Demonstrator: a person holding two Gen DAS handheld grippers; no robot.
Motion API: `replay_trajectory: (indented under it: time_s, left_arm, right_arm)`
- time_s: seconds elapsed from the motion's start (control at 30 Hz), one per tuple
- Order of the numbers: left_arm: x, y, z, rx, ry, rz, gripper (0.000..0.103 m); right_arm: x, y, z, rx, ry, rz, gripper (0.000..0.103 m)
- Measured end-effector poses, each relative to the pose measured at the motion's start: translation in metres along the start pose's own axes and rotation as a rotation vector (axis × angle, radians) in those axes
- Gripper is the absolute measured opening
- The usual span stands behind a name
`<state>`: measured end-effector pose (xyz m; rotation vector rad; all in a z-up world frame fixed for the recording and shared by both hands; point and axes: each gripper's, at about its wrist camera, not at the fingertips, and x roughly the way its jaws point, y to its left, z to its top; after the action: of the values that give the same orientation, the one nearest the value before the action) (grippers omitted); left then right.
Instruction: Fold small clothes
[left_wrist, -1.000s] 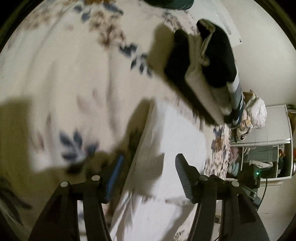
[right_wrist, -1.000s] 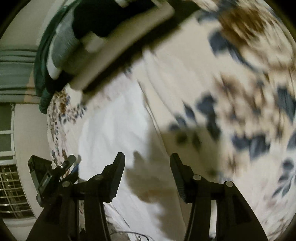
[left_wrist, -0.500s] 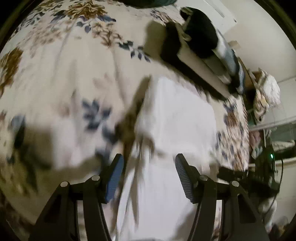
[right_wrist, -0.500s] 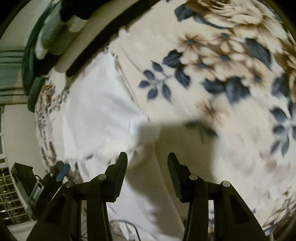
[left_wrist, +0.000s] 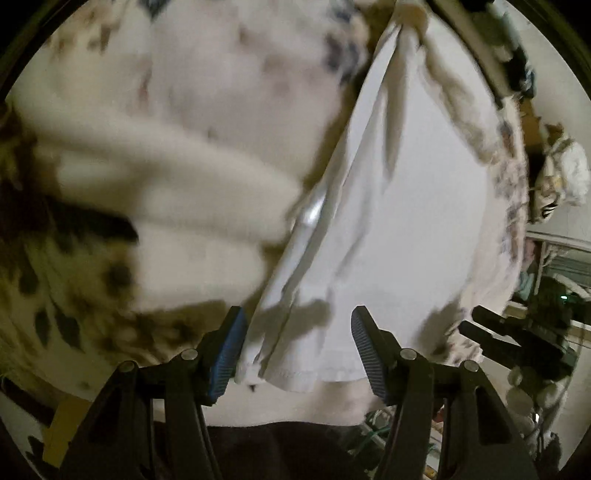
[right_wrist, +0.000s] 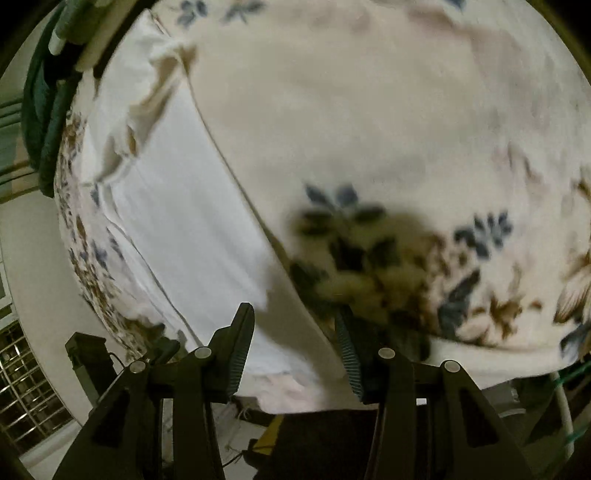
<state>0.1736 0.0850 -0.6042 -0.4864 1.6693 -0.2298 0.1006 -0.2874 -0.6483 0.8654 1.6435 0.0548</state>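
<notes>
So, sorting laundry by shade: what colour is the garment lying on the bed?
Plain white garment, clearest in the right wrist view.

floral bedspread (right_wrist: 369, 110) fills view; folded dark-green stack (right_wrist: 40, 110) at far edge.

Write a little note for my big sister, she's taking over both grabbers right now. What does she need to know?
Left gripper: open, holding nothing, hanging over one near corner of the white garment.
Right gripper: its jaws have just been closing a little, but they are apart with nothing pinched, over the garment's other near corner.
The garment lies spread out on the flowered bedspread, near hem at the bed's edge, with some wrinkles at its far end.
Done: nothing looks folded yet on this piece.
Left: probably pinch both near corners and fold it over, then tidy it.
</notes>
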Motion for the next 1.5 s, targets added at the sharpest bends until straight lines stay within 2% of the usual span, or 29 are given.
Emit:
replay_trajectory:
  time_s: [0.07,0.17,0.47,0.63,0.67,0.7,0.73,0.77,0.83,0.97,1.1,1.27,1.4,1.5]
  left_arm:
    - [0.009,-0.004,-0.002,-0.003,0.002,-0.008,0.057]
    - [0.024,-0.010,-0.001,0.028,-0.008,0.025,0.057]
    - [0.029,-0.016,-0.002,0.065,-0.038,-0.009,0.064]
    - [0.023,-0.015,-0.013,0.093,-0.078,0.005,0.064]
    - [0.022,-0.015,-0.015,0.093,-0.087,0.002,0.059]
    - [0.021,-0.016,-0.017,0.100,-0.094,0.012,0.052]
    - [0.020,-0.016,-0.020,0.112,-0.094,0.036,0.032]
    - [0.021,-0.016,-0.021,0.115,-0.091,0.042,0.009]
    - [0.019,-0.014,-0.022,0.095,-0.090,0.008,0.008]
    - [0.002,-0.015,-0.027,0.077,-0.113,-0.017,0.007]
    - [-0.027,-0.021,-0.027,0.052,-0.134,-0.084,0.006]
    - [-0.075,-0.032,0.001,0.012,-0.214,-0.212,0.006]
    - [-0.102,-0.052,0.045,0.006,-0.284,-0.307,0.006]
    - [-0.107,-0.074,0.088,0.034,-0.333,-0.326,0.006]
  right_arm:
    - [0.010,-0.004,-0.006,-0.006,0.009,-0.002,0.048]
    - [0.028,0.000,-0.009,-0.020,0.026,-0.003,0.048]
    - [0.055,0.002,-0.017,-0.027,0.078,0.048,0.048]
    - [0.076,0.014,-0.020,-0.029,0.103,0.047,0.047]
    - [0.077,0.016,-0.021,-0.033,0.097,0.040,0.046]
    - [0.077,0.017,-0.022,-0.035,0.089,0.029,0.036]
    - [0.077,0.016,-0.023,-0.034,0.085,0.028,0.023]
    - [0.076,0.017,-0.025,-0.030,0.082,0.046,0.019]
    - [0.072,0.018,-0.027,-0.024,0.068,0.061,0.009]
    - [0.055,0.033,-0.035,-0.053,0.042,0.103,0.007]
    - [0.030,0.052,-0.036,-0.080,0.019,0.175,0.007]
    - [-0.013,0.078,-0.015,-0.096,-0.045,0.274,0.007]
    - [-0.048,0.105,0.024,-0.112,-0.117,0.340,0.007]
    - [-0.066,0.127,0.065,-0.128,-0.183,0.346,0.007]
